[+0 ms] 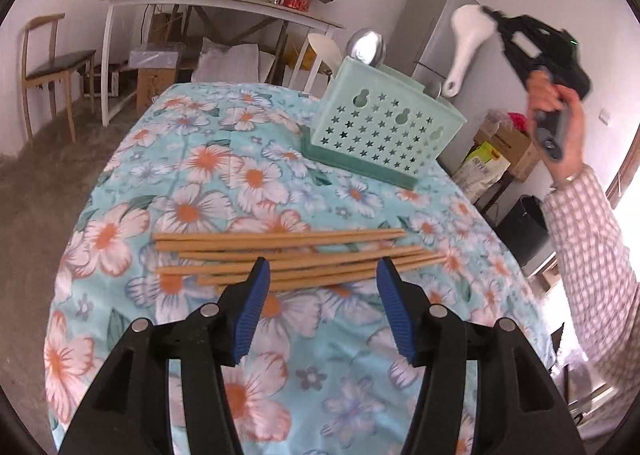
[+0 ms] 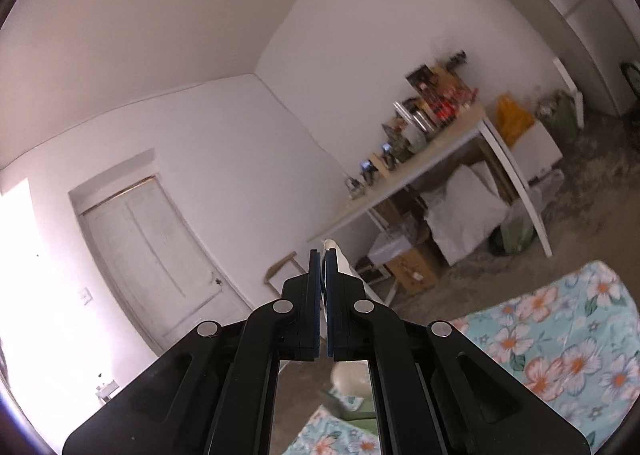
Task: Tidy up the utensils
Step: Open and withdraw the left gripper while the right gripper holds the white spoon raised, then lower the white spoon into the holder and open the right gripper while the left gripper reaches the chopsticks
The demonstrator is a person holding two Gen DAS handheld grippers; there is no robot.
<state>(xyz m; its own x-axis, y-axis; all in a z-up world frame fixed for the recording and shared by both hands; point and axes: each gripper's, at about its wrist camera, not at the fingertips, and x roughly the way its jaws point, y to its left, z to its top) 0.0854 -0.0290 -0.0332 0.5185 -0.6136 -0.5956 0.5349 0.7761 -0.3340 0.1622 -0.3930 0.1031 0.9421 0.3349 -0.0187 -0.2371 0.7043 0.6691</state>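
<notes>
While I'm pointing my left hand-held gripper down at the table, its jaws sit partly apart with nothing pinched, hovering right over the pile of wooden chopsticks lying crosswise on the flowery cloth. Further back and a bit right is the mint green utensil basket with star holes, a metal spoon and a pale spatula already poking out of it. Over on the right, my other hand in the checked sleeve holds the right hand-held gripper up in the air, clamped tight on a white rice paddle, well above the basket.
</notes>
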